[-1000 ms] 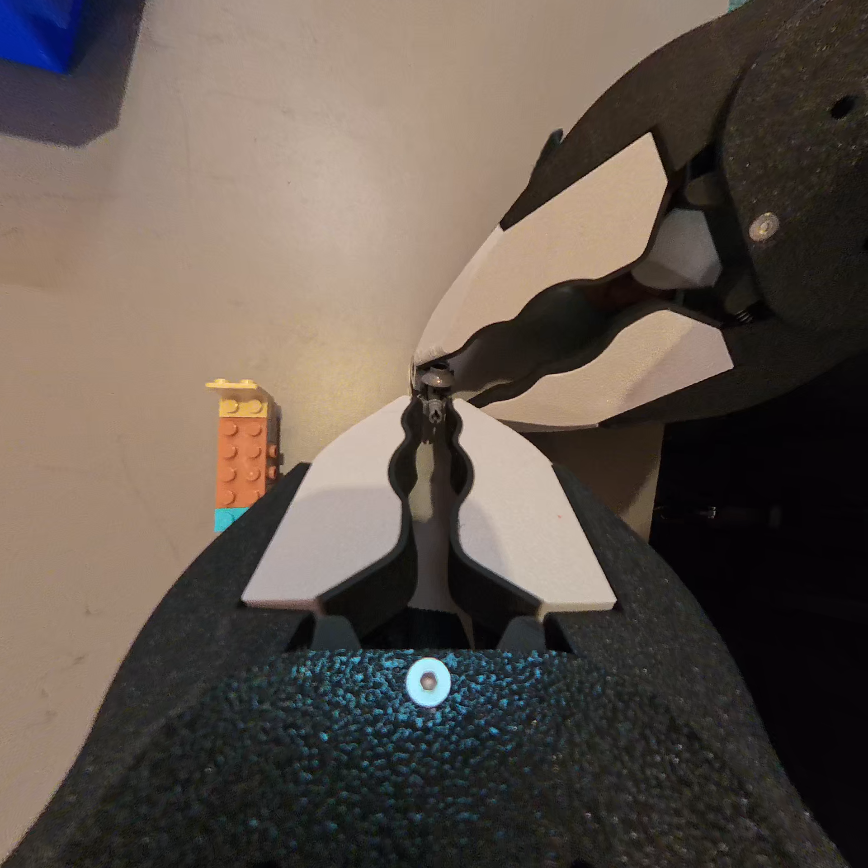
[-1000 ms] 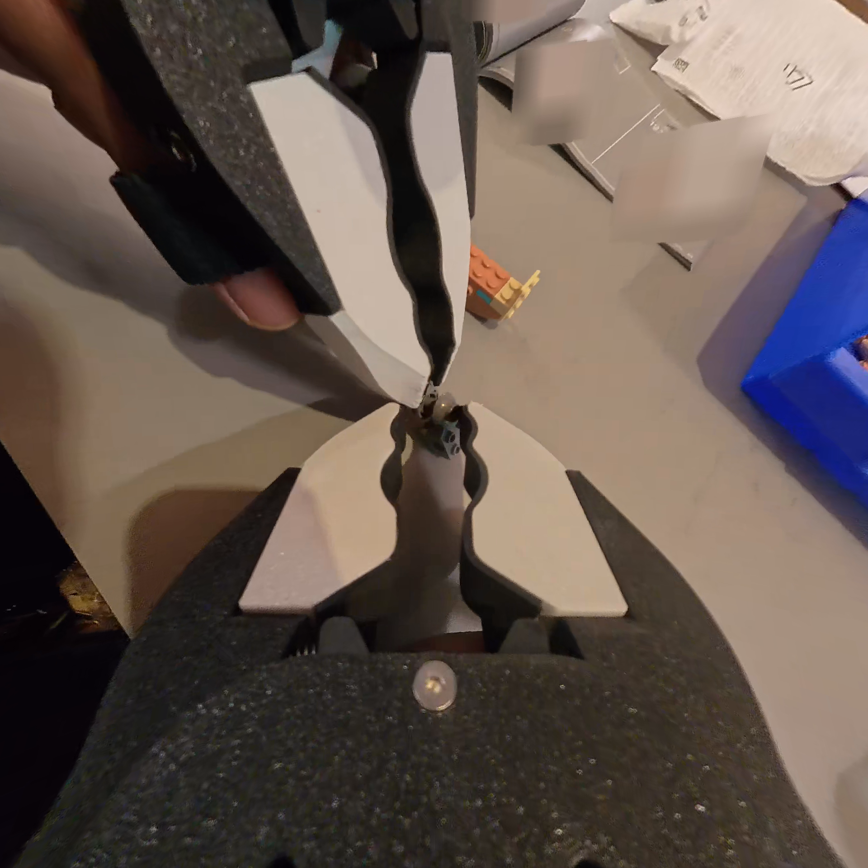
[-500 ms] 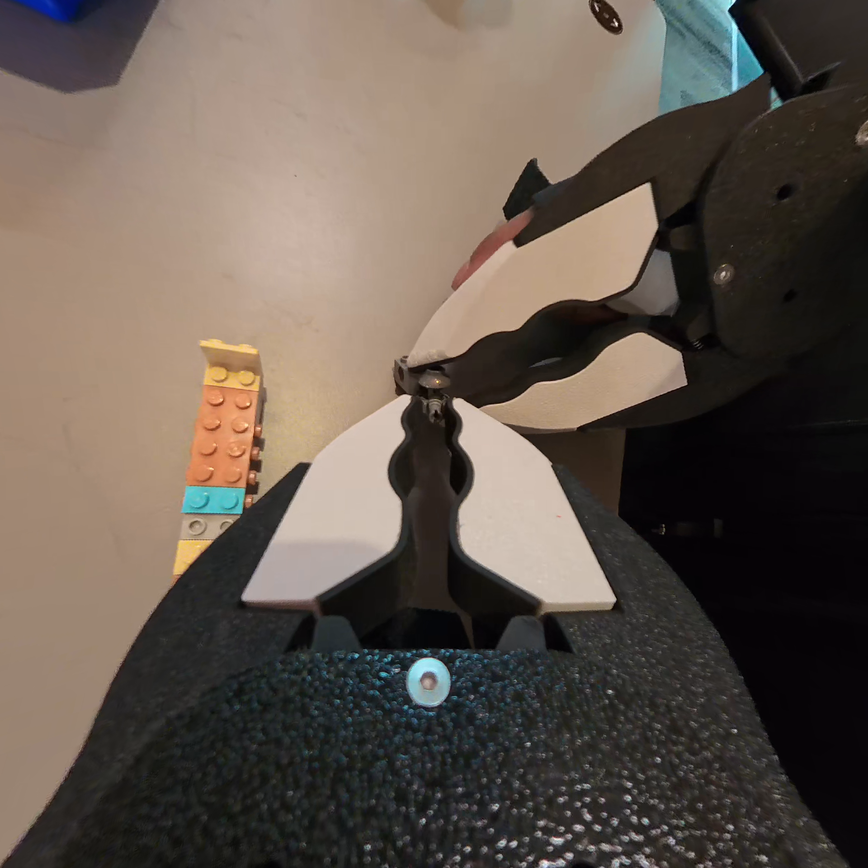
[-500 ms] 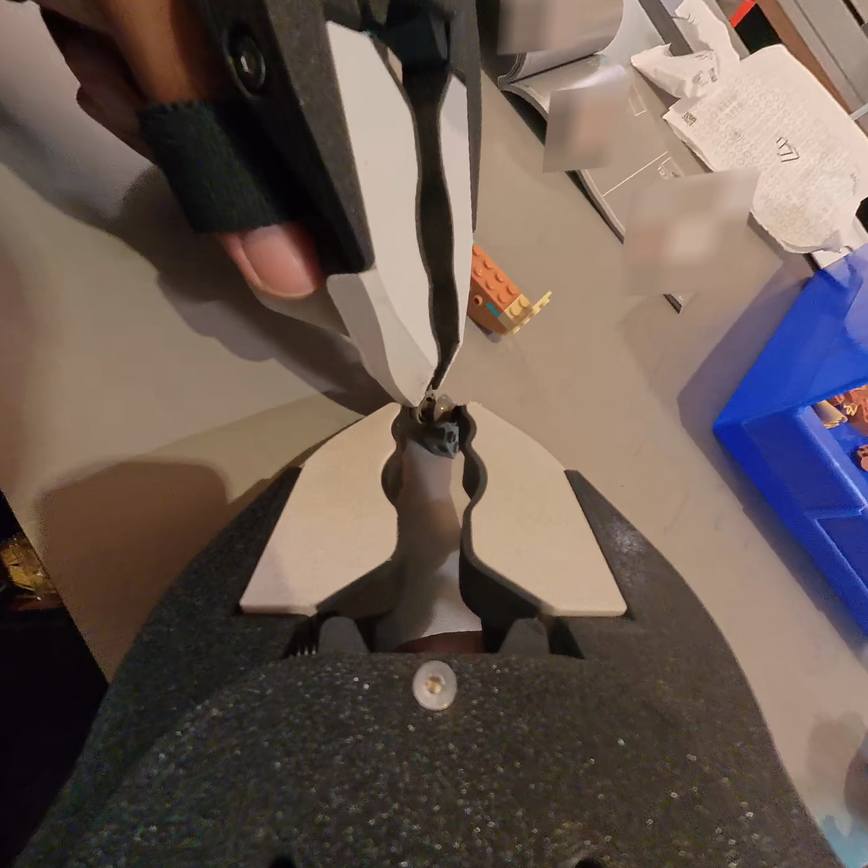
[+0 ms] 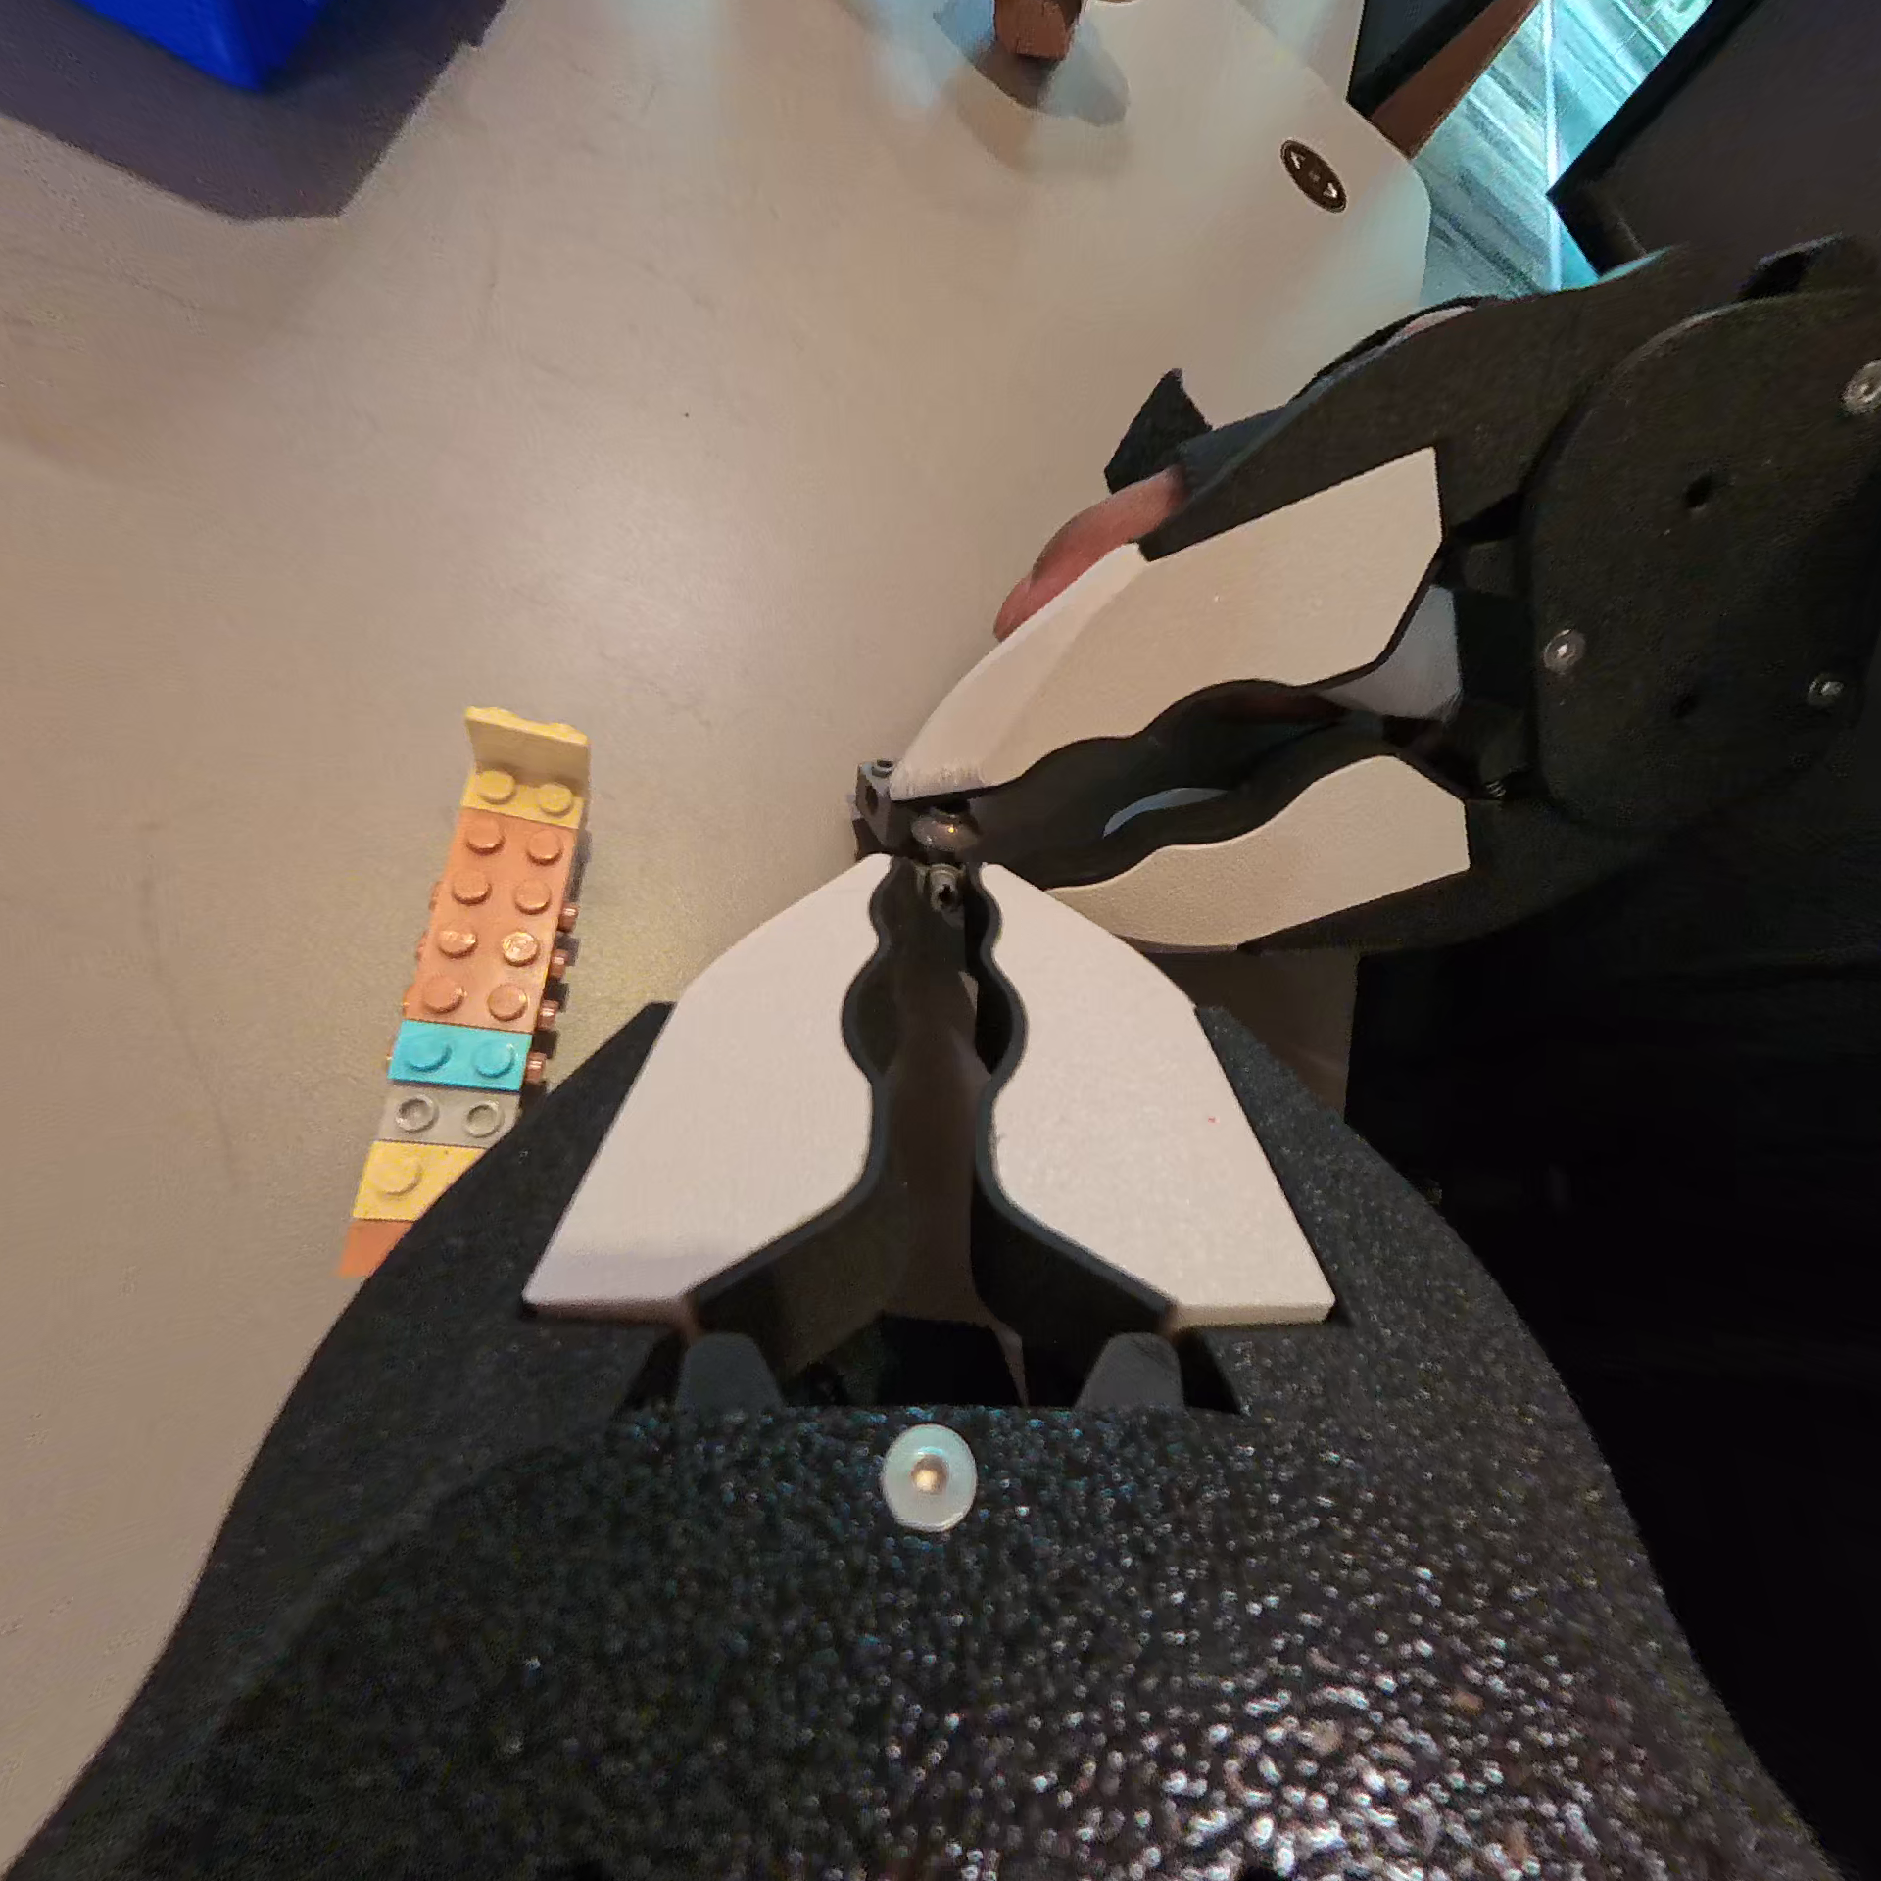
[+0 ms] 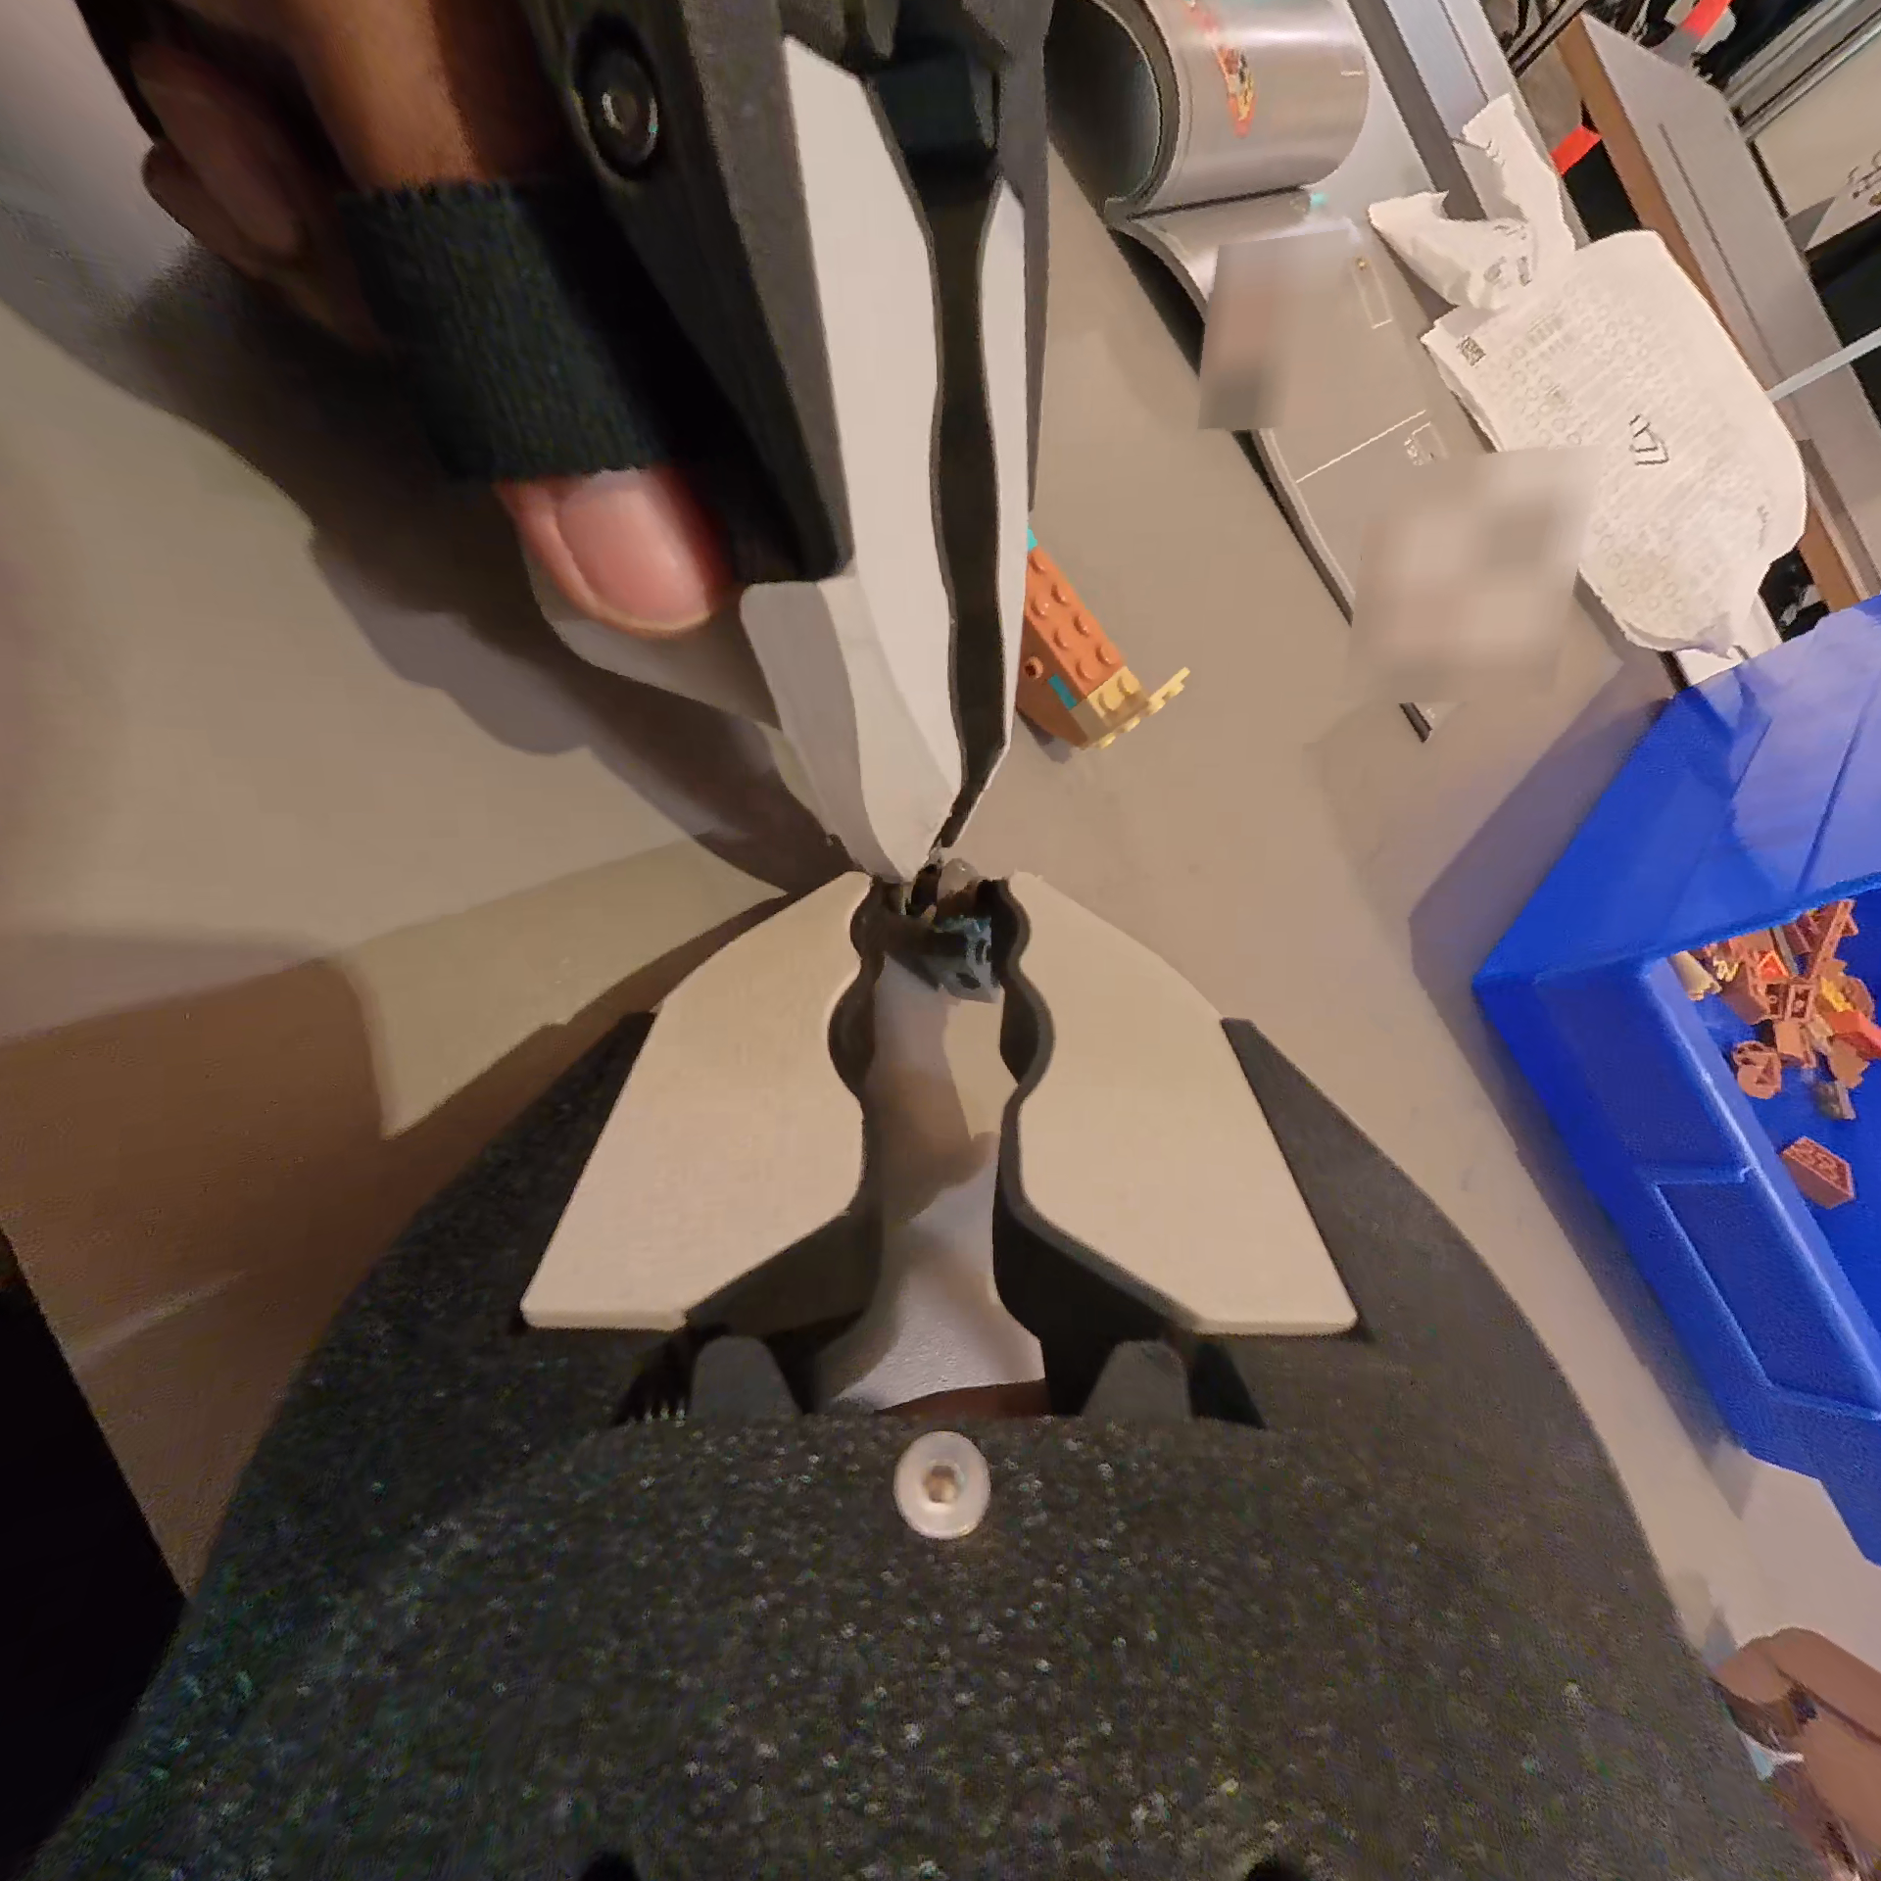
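My left gripper [image 5: 936,877] is shut on a small dark pin-like piece [image 5: 943,898] pinched at its very tips. My right gripper [image 6: 936,906] is shut on a small dark grey brick [image 6: 962,962]. In the left wrist view that brick [image 5: 875,804] shows a rounded knob [image 5: 947,833] touching the pin piece. The two grippers meet tip to tip above the grey table [image 5: 509,458]. In the right wrist view the left gripper [image 6: 926,865] comes down from above, held by a hand [image 6: 611,550]. A strip of orange, tan, teal and grey bricks [image 5: 489,977] lies left of my left gripper; it also shows in the right wrist view [image 6: 1079,651].
A blue bin [image 6: 1679,1018] with several brown bricks stands at the right; its corner shows in the left wrist view [image 5: 234,41]. Papers [image 6: 1629,407] and a metal cylinder [image 6: 1242,102] lie at the back. The table edge [image 6: 305,1069] runs close on the left. Only a small space, under 4 cm, lies between the two pairs of fingers.
Both grippers stayed joined at their tips and kept their pieces. They shifted together: more of the brick strip shows in the left view, and the blue bin shows nearer in the right view.
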`<action>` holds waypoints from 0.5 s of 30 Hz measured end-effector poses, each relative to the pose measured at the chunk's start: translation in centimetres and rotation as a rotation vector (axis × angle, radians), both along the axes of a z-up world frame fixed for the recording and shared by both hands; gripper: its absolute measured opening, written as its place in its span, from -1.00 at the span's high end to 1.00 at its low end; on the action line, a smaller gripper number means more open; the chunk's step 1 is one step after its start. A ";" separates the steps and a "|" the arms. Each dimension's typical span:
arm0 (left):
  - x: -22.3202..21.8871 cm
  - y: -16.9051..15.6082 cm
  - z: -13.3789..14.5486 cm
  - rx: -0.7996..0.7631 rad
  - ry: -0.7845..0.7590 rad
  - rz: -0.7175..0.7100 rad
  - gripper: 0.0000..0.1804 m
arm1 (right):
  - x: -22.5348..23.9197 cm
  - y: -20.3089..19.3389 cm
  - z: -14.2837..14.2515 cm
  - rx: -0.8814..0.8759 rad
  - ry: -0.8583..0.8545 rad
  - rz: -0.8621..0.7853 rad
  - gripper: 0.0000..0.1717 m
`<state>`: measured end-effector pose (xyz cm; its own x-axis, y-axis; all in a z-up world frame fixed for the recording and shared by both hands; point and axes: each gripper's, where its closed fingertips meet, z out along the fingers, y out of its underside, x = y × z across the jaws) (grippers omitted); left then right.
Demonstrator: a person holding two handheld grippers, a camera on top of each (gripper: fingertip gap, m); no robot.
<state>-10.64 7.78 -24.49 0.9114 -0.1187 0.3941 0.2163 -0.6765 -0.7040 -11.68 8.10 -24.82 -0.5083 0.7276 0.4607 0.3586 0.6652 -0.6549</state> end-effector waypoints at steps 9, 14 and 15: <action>-0.4 0.2 0.7 0.068 0.053 0.038 0.90 | -0.4 0.1 0.6 -0.077 0.010 -0.038 0.78; -0.7 0.3 1.1 0.101 0.046 0.065 0.90 | -0.6 0.2 1.0 -0.111 0.027 -0.064 0.78; -0.7 0.3 1.2 0.107 0.045 0.070 0.91 | -0.6 0.2 1.1 -0.119 0.031 -0.068 0.79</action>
<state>-11.37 8.08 -23.31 0.9353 -0.0932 0.3413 0.2273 -0.5812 -0.7814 -12.30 8.27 -23.75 -0.4430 0.8103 0.3836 0.3790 0.5571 -0.7389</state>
